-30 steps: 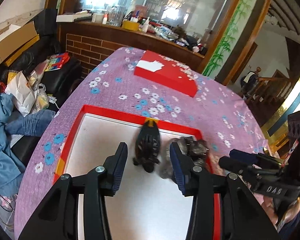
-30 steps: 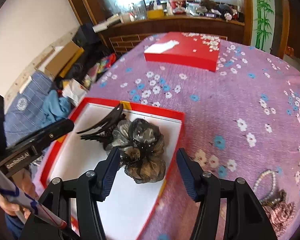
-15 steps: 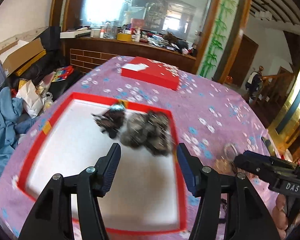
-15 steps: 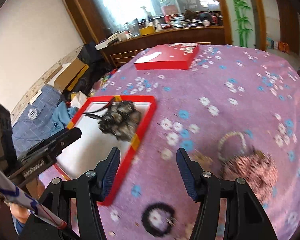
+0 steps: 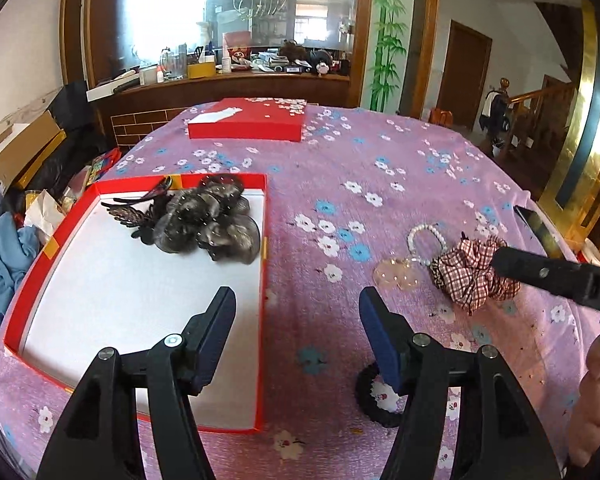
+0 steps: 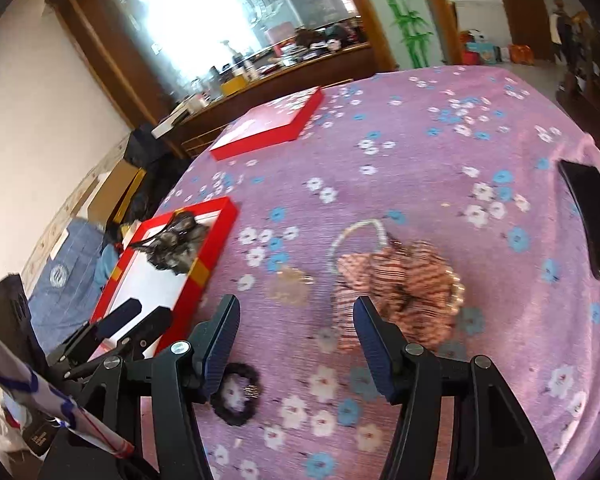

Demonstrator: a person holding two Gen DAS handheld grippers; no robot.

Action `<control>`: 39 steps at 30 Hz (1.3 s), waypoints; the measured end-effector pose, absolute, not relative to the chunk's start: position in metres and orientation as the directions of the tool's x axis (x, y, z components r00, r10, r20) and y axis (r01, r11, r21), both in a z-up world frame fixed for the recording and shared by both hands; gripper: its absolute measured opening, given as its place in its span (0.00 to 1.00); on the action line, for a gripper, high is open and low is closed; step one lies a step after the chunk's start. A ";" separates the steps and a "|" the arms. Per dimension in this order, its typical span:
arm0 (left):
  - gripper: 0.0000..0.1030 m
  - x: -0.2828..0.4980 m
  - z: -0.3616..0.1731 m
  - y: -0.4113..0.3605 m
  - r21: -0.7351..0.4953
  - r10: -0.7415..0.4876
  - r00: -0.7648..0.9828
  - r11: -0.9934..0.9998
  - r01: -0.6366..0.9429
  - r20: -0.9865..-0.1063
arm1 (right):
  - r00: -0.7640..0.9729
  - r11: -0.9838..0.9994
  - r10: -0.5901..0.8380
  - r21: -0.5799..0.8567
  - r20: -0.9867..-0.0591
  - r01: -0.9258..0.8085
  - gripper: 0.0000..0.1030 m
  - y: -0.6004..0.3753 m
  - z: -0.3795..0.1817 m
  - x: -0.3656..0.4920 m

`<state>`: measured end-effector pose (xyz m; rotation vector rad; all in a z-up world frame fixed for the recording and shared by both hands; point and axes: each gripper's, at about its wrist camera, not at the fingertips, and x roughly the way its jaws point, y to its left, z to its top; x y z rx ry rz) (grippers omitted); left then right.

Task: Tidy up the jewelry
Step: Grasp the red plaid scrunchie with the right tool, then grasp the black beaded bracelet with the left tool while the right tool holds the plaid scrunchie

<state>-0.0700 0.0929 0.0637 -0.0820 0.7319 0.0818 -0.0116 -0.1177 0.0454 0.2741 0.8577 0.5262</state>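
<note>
A red open box with a white lining [image 5: 265,264] [image 6: 216,240] lies on the purple flowered cloth and holds dark hair clips and a grey-brown hairpiece [image 5: 208,220] [image 6: 176,248]. On the cloth to its right lie a checked scrunchie [image 5: 474,272] [image 6: 400,284], a pearl bracelet [image 5: 426,238] [image 6: 360,228], a clear pink clip [image 5: 396,274] [image 6: 288,286] and a black scrunchie [image 5: 374,398] [image 6: 236,396]. My left gripper [image 5: 298,332] is open and empty above the box's right edge. My right gripper [image 6: 296,340] is open and empty, just short of the checked scrunchie.
A red box lid [image 5: 246,124] [image 6: 268,128] lies at the table's far side. A black phone [image 6: 592,216] lies at the right edge. Clothes, bags and cardboard boxes [image 5: 4,216] crowd the floor on the left. A wooden counter stands behind.
Both grippers have pulled back from the box and swung right. The right one has left the hairpiece and now faces the checked scrunchie and bracelet.
</note>
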 end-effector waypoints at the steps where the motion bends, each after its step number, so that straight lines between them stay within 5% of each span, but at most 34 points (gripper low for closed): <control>1: 0.61 -0.070 0.063 0.091 -0.045 0.045 0.739 0.994 -0.101 -0.672 | 0.540 0.840 0.542 0.437 -0.644 -0.322 0.62 -0.122 0.044 -0.011; 17: 0.62 -0.072 0.062 0.086 -0.019 0.051 0.734 0.996 -0.086 -0.677 | 0.583 0.870 0.457 0.473 -0.671 -0.138 0.62 -0.189 0.036 0.006; 26: 0.62 -0.079 0.070 0.115 -0.088 0.014 0.730 0.991 -0.101 -0.683 | 0.527 0.902 0.425 0.391 -0.736 -0.181 0.60 -0.147 0.015 0.025; 27: 0.62 -0.081 0.070 0.114 -0.093 -0.003 0.728 0.992 -0.084 -0.686 | 0.523 0.907 0.417 0.379 -0.743 -0.186 0.55 -0.144 0.011 0.026; 28: 0.62 -0.082 0.070 0.112 -0.095 -0.023 0.723 0.994 -0.059 -0.691 | 0.513 0.910 0.413 0.365 -0.753 -0.197 0.29 -0.140 0.007 0.028; 29: 0.62 -0.082 0.070 0.110 -0.095 -0.035 0.720 0.995 -0.043 -0.693 | 0.508 0.911 0.412 0.356 -0.756 -0.209 0.15 -0.138 0.005 0.028; 31: 0.62 -0.084 0.067 0.101 -0.100 -0.087 0.705 0.995 0.022 -0.704 | 0.541 0.905 0.422 0.371 -0.727 -0.207 0.07 -0.144 0.008 0.025; 35: 0.62 -0.087 0.051 0.070 -0.112 -0.198 0.634 0.978 0.174 -0.748 | 0.671 0.875 0.448 0.445 -0.591 -0.192 0.07 -0.176 0.033 0.011; 39: 0.62 -0.084 0.034 0.048 -0.079 -0.193 0.591 0.974 0.213 -0.784 | 0.701 0.867 0.443 0.466 -0.560 -0.176 0.08 -0.187 0.039 0.008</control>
